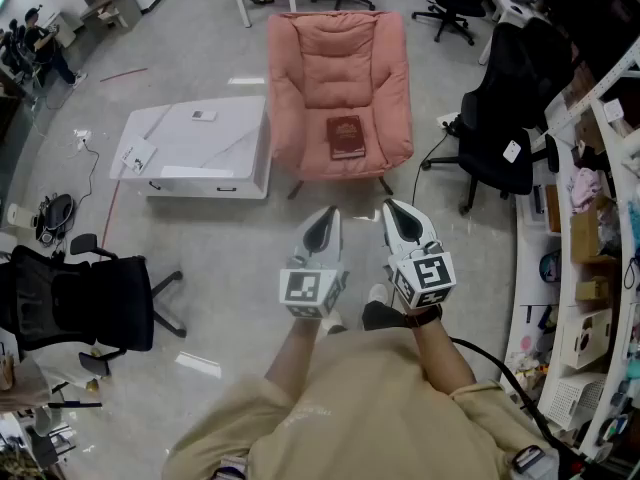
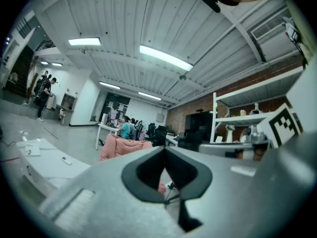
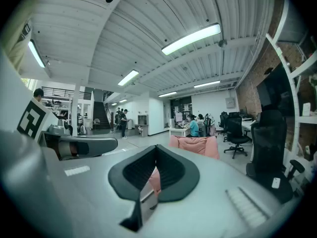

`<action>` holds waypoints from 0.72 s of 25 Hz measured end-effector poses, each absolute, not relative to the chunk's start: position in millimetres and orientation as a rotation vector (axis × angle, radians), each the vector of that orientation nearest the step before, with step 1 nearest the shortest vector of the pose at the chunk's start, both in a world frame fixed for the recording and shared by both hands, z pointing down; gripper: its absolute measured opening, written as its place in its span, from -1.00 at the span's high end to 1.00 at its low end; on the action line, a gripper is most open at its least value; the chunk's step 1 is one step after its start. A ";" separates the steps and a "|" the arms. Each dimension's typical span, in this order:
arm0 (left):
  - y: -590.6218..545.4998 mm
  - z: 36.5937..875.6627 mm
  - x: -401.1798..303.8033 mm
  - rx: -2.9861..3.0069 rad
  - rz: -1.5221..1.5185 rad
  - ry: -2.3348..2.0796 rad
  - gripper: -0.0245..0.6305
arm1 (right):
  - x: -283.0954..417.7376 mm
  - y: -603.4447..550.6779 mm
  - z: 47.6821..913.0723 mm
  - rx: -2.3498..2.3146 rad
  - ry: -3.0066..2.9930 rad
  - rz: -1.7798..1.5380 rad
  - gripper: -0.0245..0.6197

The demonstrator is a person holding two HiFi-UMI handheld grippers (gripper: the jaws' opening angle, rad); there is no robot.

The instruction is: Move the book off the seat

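Though near seat's (image 1: 385, 143) front edge, book (image 1: 346, 136) wholly on it, open floor (image 1: 250, 238) beyond.

No writing here can be read. The dark red book (image 1: 346, 136) on the far pink seat (image 1: 340, 68) carries a gold cover mark, too small to make out.

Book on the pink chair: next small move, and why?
Probably step toward the chair, grippers forward. The book lies flat on it, well beyond both; the left gripper and right gripper are shut and empty, so opening comes later.
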State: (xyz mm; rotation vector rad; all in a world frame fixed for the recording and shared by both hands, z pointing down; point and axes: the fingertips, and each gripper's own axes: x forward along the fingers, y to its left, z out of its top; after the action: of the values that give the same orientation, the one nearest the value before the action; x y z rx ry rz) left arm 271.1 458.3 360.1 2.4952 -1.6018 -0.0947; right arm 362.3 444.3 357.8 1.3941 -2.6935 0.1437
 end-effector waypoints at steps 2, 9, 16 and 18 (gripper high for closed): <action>456.2 357.7 267.2 2.492 -0.114 -1.620 0.93 | 355.8 443.3 355.7 1.370 -2.702 0.146 0.91; 445.4 348.8 266.1 2.458 -0.135 -1.656 0.93 | 353.7 429.1 353.5 1.327 -2.724 0.182 0.91; 431.9 328.2 305.1 2.479 -0.339 -1.561 0.93 | 387.2 402.8 343.7 1.326 -2.774 0.218 0.91; 427.3 327.0 324.9 2.492 -0.350 -1.532 0.93 | 401.7 394.3 341.3 1.328 -2.781 0.224 0.91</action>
State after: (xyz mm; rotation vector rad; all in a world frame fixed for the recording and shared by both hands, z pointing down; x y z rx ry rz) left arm 324.9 427.3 327.0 2.4923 -1.5325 -0.3498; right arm 401.7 394.3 341.3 1.3283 -2.7807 0.2245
